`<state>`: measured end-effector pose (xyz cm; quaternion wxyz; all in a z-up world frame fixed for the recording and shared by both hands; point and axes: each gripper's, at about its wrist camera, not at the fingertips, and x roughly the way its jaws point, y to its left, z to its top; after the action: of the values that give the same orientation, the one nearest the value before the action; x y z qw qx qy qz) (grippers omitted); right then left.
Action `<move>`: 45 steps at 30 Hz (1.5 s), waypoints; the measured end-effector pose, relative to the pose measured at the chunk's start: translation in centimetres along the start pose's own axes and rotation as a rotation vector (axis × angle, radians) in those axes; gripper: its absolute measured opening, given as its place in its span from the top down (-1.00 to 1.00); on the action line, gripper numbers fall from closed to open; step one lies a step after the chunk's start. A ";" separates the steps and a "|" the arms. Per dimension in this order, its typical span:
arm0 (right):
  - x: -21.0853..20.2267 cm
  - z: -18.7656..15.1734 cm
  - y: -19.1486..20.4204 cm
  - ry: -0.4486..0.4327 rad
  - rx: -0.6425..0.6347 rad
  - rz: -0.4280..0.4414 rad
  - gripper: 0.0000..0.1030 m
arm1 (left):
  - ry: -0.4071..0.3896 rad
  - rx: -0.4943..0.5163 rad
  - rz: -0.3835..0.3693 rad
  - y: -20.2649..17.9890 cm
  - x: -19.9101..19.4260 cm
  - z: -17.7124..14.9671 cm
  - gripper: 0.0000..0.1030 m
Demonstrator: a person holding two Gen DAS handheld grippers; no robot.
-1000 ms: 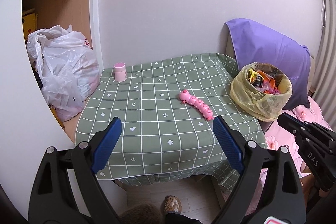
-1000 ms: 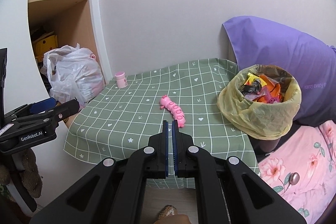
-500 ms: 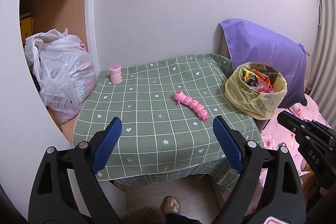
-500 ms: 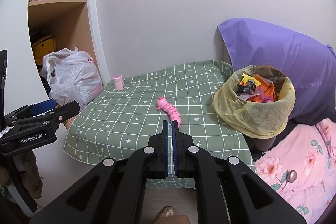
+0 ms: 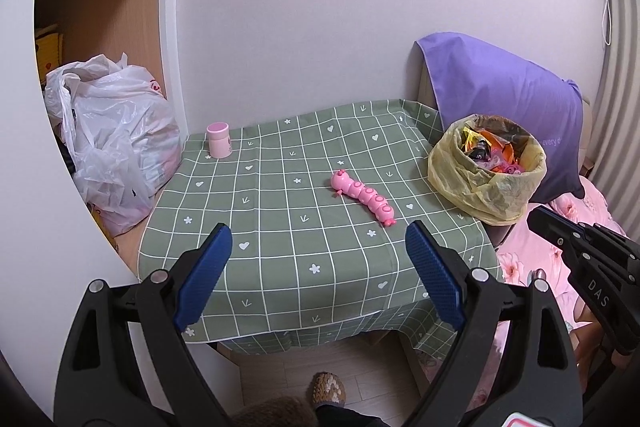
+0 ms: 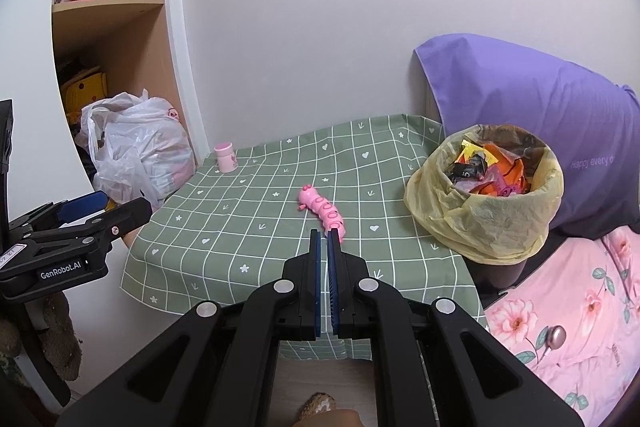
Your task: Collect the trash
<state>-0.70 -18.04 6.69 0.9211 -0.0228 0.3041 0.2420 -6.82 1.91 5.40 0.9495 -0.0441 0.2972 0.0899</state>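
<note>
A: Nearest us, the left gripper point(image 5: 318, 259) has its jaws spread wide with nothing between them; the right gripper point(image 6: 324, 247) is clenched tight on nothing, short of the table's point(image 5: 280, 267) front edge.

B: And the trash?

A: In the yellow-lined bin point(image 6: 484, 223) at the table's right corner, heaped to the rim. On the table, just a pink caterpillar toy point(image 5: 362, 197) mid-cloth and a pink cup point(image 5: 219, 140) at the far left corner.

B: Risks?

A: Grabbing the liner could spill the overfull wrappers, or the toy gets mistaken for rubbish.

B: Versus a second ago?

A: Same jaw positions; the table sits slightly farther off in both views.
</note>
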 end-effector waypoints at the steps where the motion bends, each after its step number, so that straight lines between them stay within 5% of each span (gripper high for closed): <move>1: 0.0 0.0 0.0 0.001 0.000 0.001 0.88 | 0.000 0.000 0.000 0.0 0.0 0.0 -0.63; 36: 0.2 0.2 -0.8 0.004 -0.005 -0.010 0.88 | 0.000 0.023 -0.017 -0.1 0.9 0.0 -0.64; 45: 3.4 1.6 -1.8 0.042 -0.011 -0.013 0.88 | 0.080 -0.034 -0.035 2.2 5.9 1.1 -0.63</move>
<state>3.38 -17.89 5.91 0.9159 -0.0348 0.3219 0.2373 -1.87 5.06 2.83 0.9375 -0.0690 0.3323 0.0763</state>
